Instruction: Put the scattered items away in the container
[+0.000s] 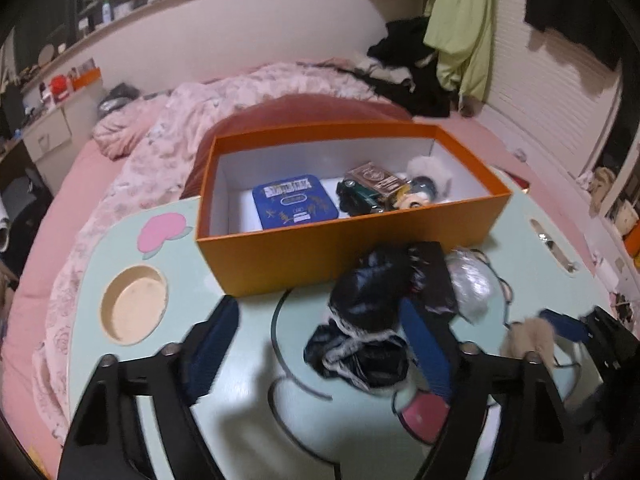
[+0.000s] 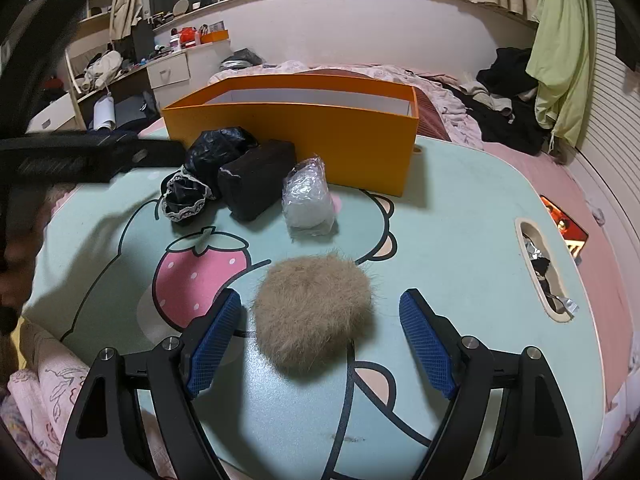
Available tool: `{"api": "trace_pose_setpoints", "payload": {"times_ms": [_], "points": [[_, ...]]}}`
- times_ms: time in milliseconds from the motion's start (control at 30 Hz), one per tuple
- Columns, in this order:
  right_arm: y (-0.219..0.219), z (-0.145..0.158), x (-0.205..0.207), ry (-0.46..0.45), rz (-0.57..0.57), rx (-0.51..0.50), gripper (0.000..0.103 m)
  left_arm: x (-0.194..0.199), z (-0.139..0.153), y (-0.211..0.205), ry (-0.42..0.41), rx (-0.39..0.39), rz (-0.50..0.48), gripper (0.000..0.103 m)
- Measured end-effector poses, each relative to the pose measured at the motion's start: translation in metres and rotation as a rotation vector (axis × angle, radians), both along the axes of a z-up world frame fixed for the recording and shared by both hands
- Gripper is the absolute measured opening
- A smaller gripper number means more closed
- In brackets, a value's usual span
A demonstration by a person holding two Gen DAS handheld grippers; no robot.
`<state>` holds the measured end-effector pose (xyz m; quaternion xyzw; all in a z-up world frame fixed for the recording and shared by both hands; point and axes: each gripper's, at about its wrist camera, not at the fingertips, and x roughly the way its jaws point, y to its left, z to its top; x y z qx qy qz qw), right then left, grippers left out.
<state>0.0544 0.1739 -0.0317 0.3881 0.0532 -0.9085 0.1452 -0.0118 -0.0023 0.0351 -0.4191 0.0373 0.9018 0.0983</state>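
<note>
Now, right gripper (image 2: 320, 334): spread wide, not gripping.
Puff (image 2: 314, 310): on table between those fingers.
Left gripper (image 1: 320, 344): unclenched, touching nothing.
Bag (image 1: 370, 284): beyond, before box (image 1: 280, 252).
Table (image 2: 440, 220): mint, on pink bed (image 1: 44, 240).

An orange box (image 1: 352, 248) sits far on the mint surface (image 1: 240, 360), holding a blue tin (image 1: 294, 201). The left gripper (image 1: 320, 344) has jaws apart around black lacy fabric (image 1: 360, 344), untouched.
</note>
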Motion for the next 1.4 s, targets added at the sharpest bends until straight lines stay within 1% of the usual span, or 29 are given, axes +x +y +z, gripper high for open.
{"api": "trace_pose_setpoints", "payload": {"times_ms": [33, 100, 133, 200, 233, 267, 367, 533, 633, 767, 933, 1100, 1133, 1167, 1233, 1400], "points": [[0.0, 0.0, 0.0, 0.0, 0.0, 0.0, 0.082, -0.003, -0.005, 0.002, -0.02, -0.001, -0.008, 0.066], [0.0, 0.0, 0.0, 0.0, 0.0, 0.0, 0.082, -0.008, -0.014, 0.003, -0.057, 0.046, -0.042, 0.059], [0.0, 0.0, 0.0, 0.0, 0.0, 0.0, 0.082, -0.007, -0.017, 0.005, -0.068, 0.06, -0.049, 0.057], [0.0, 0.0, 0.0, 0.0, 0.0, 0.0, 0.082, -0.004, -0.024, 0.005, -0.085, 0.076, -0.065, 0.05], [0.0, 0.0, 0.0, 0.0, 0.0, 0.0, 0.082, -0.002, -0.026, 0.007, -0.088, 0.078, -0.075, 0.046], [0.0, 0.0, 0.0, 0.001, 0.0, 0.0, 0.082, 0.001, -0.028, 0.009, -0.086, 0.08, -0.093, 0.039], [0.0, 0.0, 0.0, 0.001, 0.0, 0.0, 0.082, 0.012, -0.025, 0.008, -0.064, 0.078, -0.099, 0.031], [-0.001, 0.001, 0.0, 0.005, 0.001, -0.003, 0.082, 0.029, -0.016, -0.01, -0.025, 0.134, -0.055, 0.029], [-0.001, 0.001, 0.0, 0.005, 0.0, -0.002, 0.082, 0.049, -0.007, -0.022, 0.015, 0.151, -0.029, 0.029], [0.001, 0.002, 0.0, 0.006, 0.0, -0.01, 0.082, 0.07, 0.004, -0.032, 0.057, 0.189, -0.022, 0.029], [0.008, 0.006, 0.002, 0.016, -0.028, -0.036, 0.082, 0.089, 0.015, -0.04, 0.102, 0.199, -0.003, 0.029], [0.015, 0.005, 0.007, 0.016, -0.033, -0.066, 0.082, 0.096, 0.014, -0.036, 0.109, 0.187, -0.001, 0.029], [0.016, 0.006, 0.008, 0.022, -0.029, -0.077, 0.077, 0.096, 0.012, -0.036, 0.107, 0.19, -0.001, 0.029], [0.016, 0.006, 0.008, 0.024, -0.022, -0.086, 0.055, 0.095, 0.011, -0.035, 0.103, 0.191, -0.001, 0.029], [0.013, 0.005, 0.009, 0.022, -0.007, -0.086, 0.027, 0.094, 0.01, -0.035, 0.099, 0.189, -0.002, 0.029], [0.01, 0.007, 0.01, 0.025, 0.024, -0.107, 0.024, 0.094, 0.016, -0.033, 0.114, 0.194, -0.013, 0.029]]}}
